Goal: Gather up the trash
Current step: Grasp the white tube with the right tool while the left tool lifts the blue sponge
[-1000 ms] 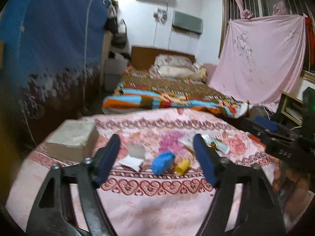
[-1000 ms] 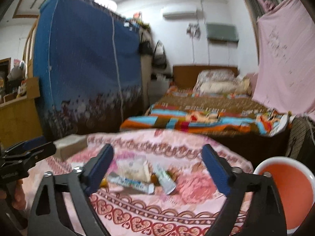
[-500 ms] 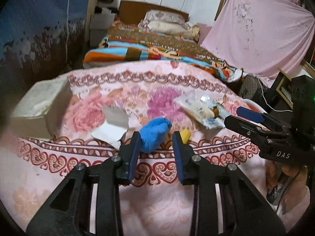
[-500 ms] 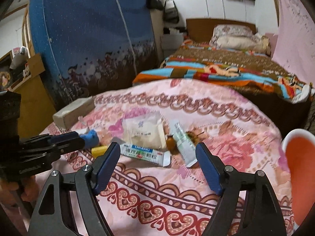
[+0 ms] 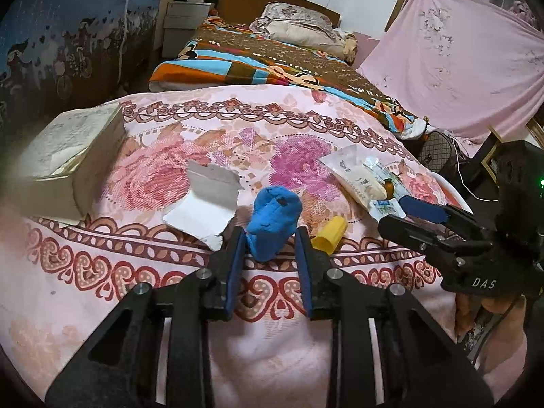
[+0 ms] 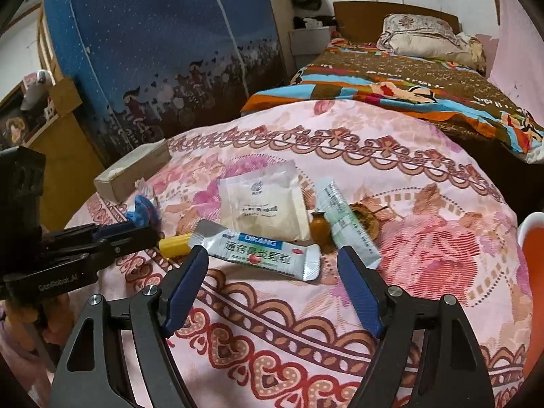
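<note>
Two grippers over pink floral cloth [image 5: 142,289], left gripper [image 5: 268,238] jaws just closing, pinching blue wad [image 5: 272,221], right gripper [image 6: 273,265] spread, straddling foil sachet [image 6: 261,253]

tablecloth [image 6: 425,183]: matt woven cloth | sachet [image 6: 261,253]: glossy foil | torn card [image 5: 204,207]: matt paper | blue wad [image 5: 272,221]: rough, matt

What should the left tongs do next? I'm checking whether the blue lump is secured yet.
Probably lift a little to test the hold. The left tongs have just been closing, and their pads now flank the crumpled blue lump closely, seemingly pressing it, while it rests on the floral cloth. The yellow cap lies just beside it, so rising straight up should avoid dragging it.
</note>
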Tool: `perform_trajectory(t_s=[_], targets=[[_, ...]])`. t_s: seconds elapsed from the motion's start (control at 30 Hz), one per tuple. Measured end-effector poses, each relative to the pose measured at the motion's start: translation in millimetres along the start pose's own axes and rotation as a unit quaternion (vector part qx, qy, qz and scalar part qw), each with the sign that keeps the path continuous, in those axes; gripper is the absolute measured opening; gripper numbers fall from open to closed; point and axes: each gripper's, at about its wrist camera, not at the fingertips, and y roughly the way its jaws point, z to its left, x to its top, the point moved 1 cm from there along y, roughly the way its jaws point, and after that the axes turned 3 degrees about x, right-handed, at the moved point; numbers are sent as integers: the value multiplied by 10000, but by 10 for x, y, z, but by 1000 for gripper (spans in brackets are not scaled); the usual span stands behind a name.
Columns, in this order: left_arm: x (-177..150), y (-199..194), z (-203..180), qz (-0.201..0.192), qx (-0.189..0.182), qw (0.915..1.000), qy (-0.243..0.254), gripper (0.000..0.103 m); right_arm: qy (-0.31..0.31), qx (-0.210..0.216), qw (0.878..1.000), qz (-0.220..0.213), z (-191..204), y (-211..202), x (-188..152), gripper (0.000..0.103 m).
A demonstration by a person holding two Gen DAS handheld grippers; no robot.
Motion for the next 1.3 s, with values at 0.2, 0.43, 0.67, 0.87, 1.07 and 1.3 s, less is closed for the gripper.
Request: perform_trajectory(t_s=[0.2, 0.43, 0.67, 0.87, 1.07, 1.3], targets=[[-9, 5, 1, -14, 29, 10000, 0, 11, -59, 2, 10000, 2, 32, 15, 5, 78], [-14, -6, -13, -23, 61, 10000, 16, 11, -215, -184, 9995, 113, 102, 80, -3, 51], [-17, -17, -17, -40, 86, 10000, 23, 10, -195, -78, 9998, 30, 82, 45, -6, 31], [-11, -15, -3, -41, 144, 9999, 22, 6, -338, -34, 9994, 13, 159, 44, -10, 15], [-15, -16, 16, -46, 126, 9999, -9, 5, -430, -16, 9991, -31, 200, 34, -17, 6], [-23, -142, 26, -347, 49, 9994, -29, 4, -392, 55, 9988, -282, 171, -65, -31, 5]])
